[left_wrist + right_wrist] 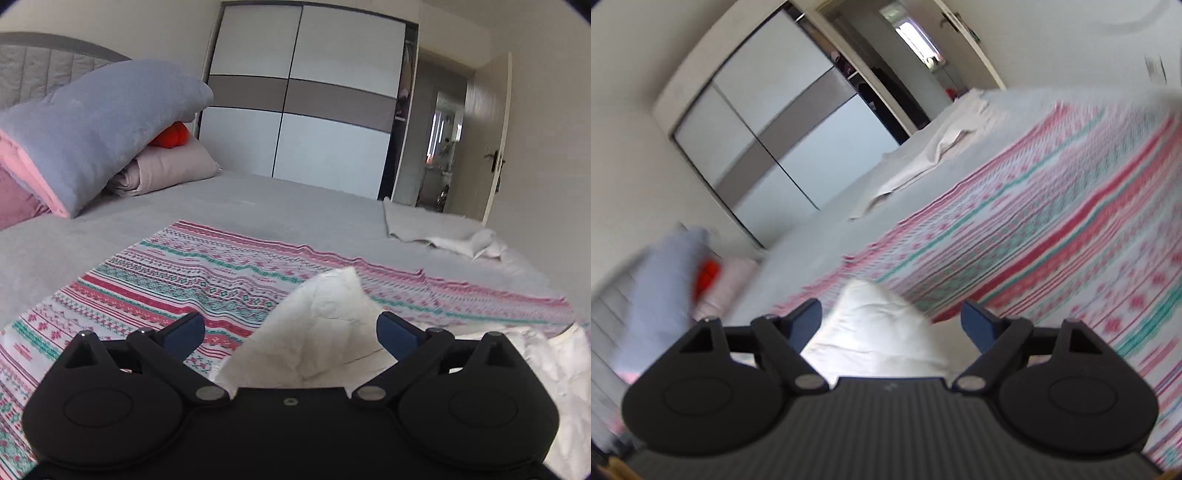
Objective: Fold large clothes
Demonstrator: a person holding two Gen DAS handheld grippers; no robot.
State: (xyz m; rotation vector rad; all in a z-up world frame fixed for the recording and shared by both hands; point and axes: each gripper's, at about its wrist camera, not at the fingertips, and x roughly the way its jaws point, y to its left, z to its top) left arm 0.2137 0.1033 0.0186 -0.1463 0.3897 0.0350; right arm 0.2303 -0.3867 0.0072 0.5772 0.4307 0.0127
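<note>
A large cloth with pink, red and teal patterned stripes [177, 280] lies spread on the grey bed [258, 199]; its white underside is turned up as a pointed corner [325, 314] between the fingers of my left gripper [290, 328], which stands open with the corner resting in the gap. In the right wrist view, tilted and blurred, the same cloth [1052, 221] covers the bed, and another white turned-up corner [875, 325] sits between the open fingers of my right gripper [892, 317].
A grey-blue and pink quilt [96, 129] is piled on pillows by the headboard at the left. A crumpled pale garment [436, 232] lies at the bed's far right edge. A white and grey wardrobe [306, 96] and an open door [487, 140] stand behind.
</note>
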